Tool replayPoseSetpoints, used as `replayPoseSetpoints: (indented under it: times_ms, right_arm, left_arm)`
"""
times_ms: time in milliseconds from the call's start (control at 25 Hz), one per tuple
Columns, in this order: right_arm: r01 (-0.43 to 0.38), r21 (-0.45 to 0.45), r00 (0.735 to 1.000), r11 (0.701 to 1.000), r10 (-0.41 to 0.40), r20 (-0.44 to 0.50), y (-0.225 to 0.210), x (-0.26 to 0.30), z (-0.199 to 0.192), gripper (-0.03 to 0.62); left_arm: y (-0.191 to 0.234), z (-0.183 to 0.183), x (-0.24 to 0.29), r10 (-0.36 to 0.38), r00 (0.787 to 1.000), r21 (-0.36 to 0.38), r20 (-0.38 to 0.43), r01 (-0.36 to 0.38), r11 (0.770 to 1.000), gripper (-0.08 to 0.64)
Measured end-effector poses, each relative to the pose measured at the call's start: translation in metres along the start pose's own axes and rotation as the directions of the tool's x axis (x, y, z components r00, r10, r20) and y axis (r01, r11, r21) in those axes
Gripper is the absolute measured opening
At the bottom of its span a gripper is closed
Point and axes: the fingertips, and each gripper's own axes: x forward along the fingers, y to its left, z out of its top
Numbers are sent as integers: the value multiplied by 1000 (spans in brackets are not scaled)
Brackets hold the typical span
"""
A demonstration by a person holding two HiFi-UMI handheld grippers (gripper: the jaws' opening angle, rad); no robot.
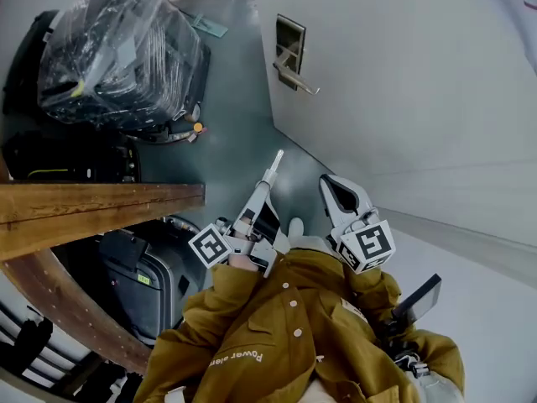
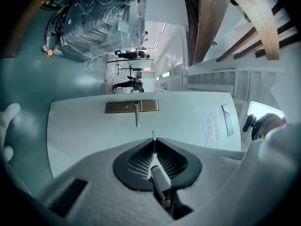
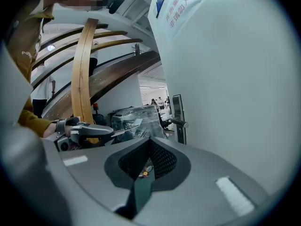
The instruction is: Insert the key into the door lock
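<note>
While the left gripper (image 1: 268, 176) is held out toward the plain white door (image 1: 403, 82), its jaws are clamped on a thin silver metal key (image 1: 278, 159), whose blade is seen jutting past the fingertips. The blade is pointed at the door's face, well apart from the dark rectangular metal lock plate (image 1: 290, 34) and from the silver lever handle (image 1: 295, 75) that projects from it. In the left gripper view the key is seen edge-on, with plate and handle ahead of it and slightly to the left in the picture.

The right gripper (image 1: 329, 183) is held just beside the left one, closer to the door, with its jaws pressed flat together and nothing between them. Both grippers are carried by a person in a mustard-yellow jacket (image 1: 277, 326). A dark suitcase wrapped in clear plastic film (image 1: 126, 49) is stood on the grey-green floor (image 1: 231, 141), away from the door, and a brown wooden beam (image 1: 92, 204) is seen near the left gripper.
</note>
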Motion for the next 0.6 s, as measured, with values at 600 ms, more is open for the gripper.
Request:
replayPoseSetpoints:
  times_ms: [600]
  right_arm:
    - [131, -305, 989, 943, -147, -30, -78, 124, 48, 236]
  left_arm:
    - [29, 95, 88, 36, 991, -16, -126, -38, 999, 25]
